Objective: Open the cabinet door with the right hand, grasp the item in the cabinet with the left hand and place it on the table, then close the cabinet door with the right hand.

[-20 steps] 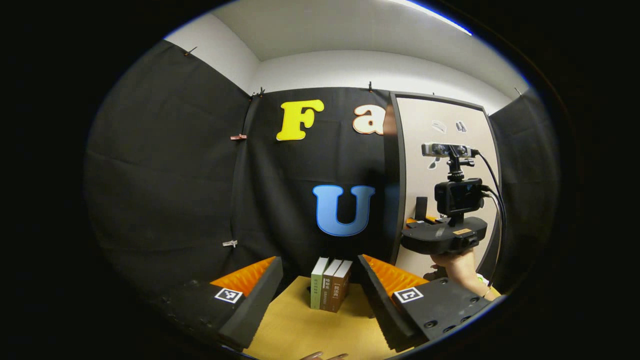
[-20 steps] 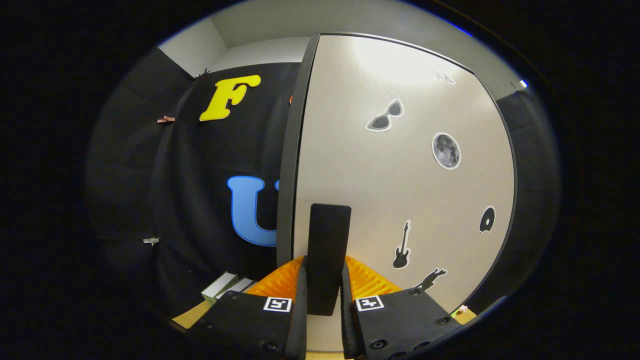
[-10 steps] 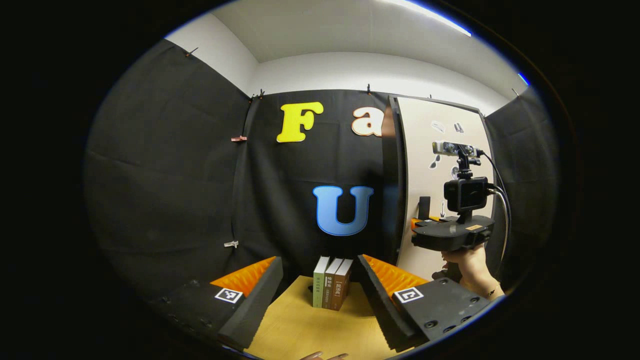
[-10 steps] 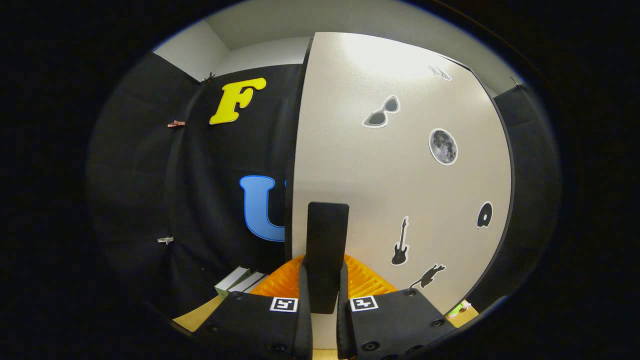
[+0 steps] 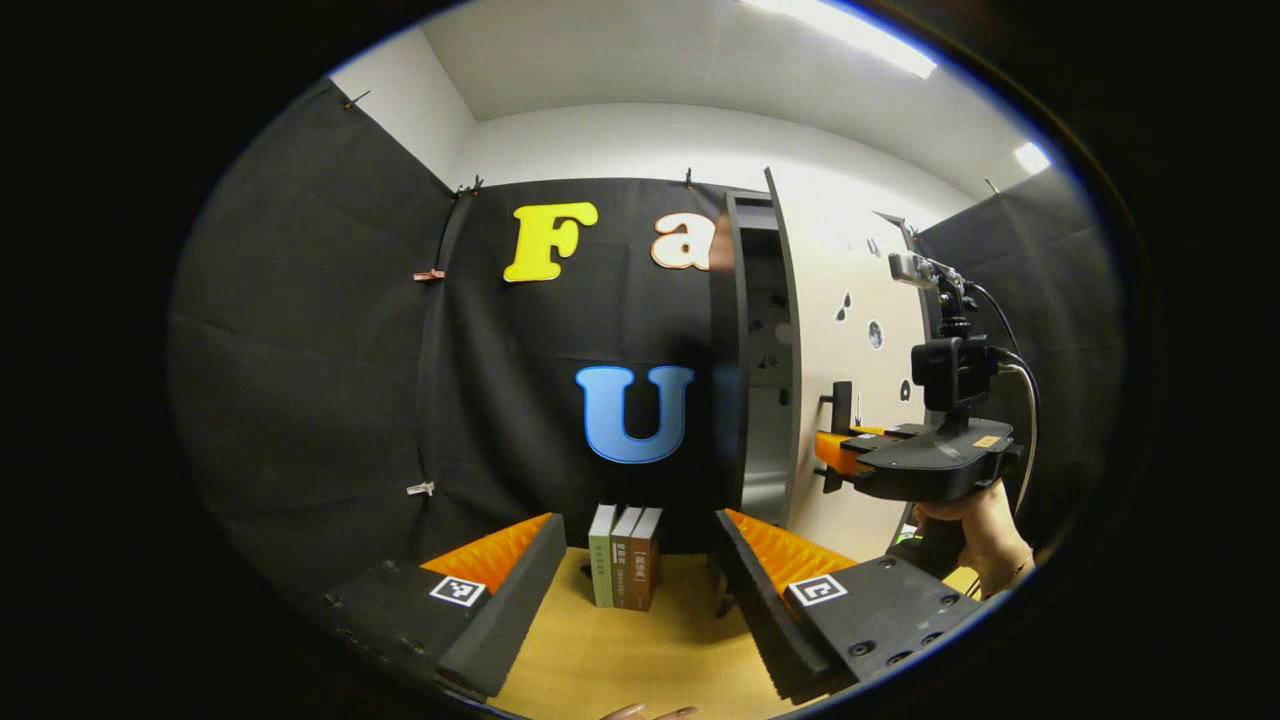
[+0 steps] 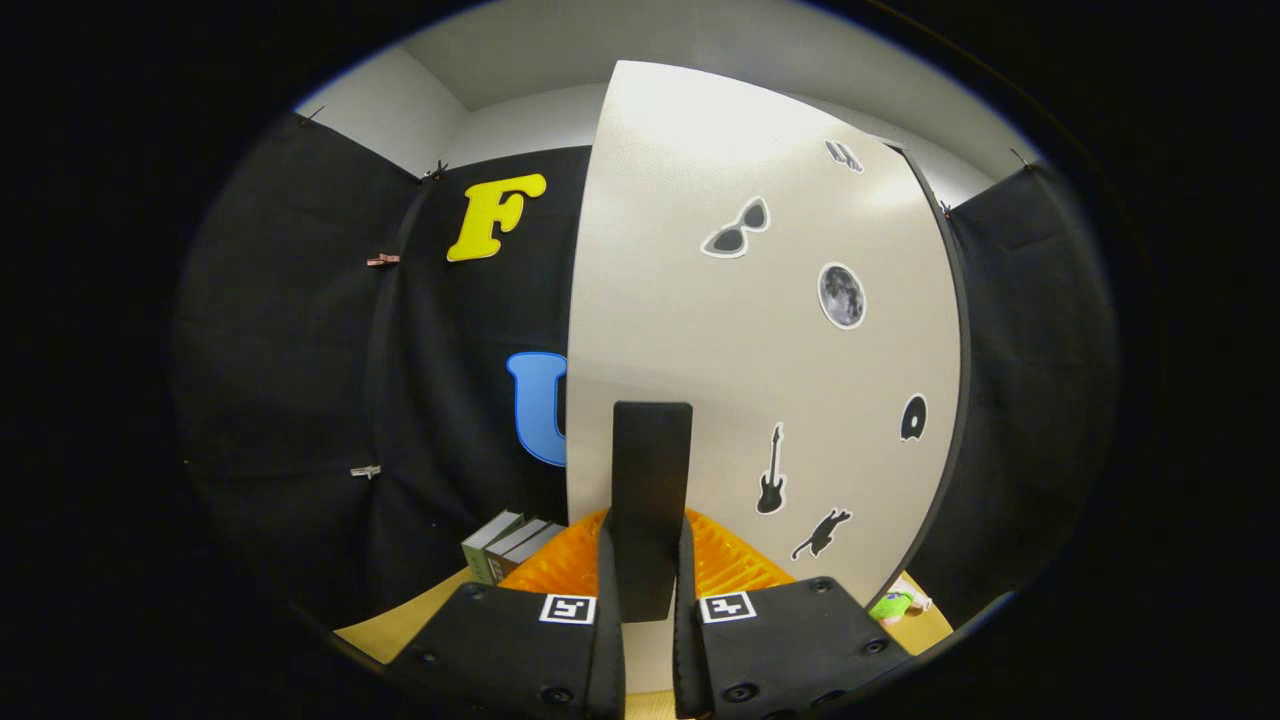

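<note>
1. The cabinet door (image 6: 760,340) stands partly swung out from the cabinet (image 5: 752,350) at the right of the table (image 5: 640,650); stickers dot its pale face.
2. The right gripper (image 6: 648,590) is clamped on the door's upright black handle (image 6: 650,490), a finger pressed to each side.
3. In the left gripper view, a hand (image 5: 975,520) holds that gripper at the door.
4. The left gripper (image 5: 640,570) hangs spread wide and empty above the table, pointed toward three upright books (image 5: 624,556).
5. The cabinet's contents cannot be made out.

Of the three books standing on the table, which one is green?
The leftmost book in the left gripper view; the middle book and right book have brown spines.
</note>
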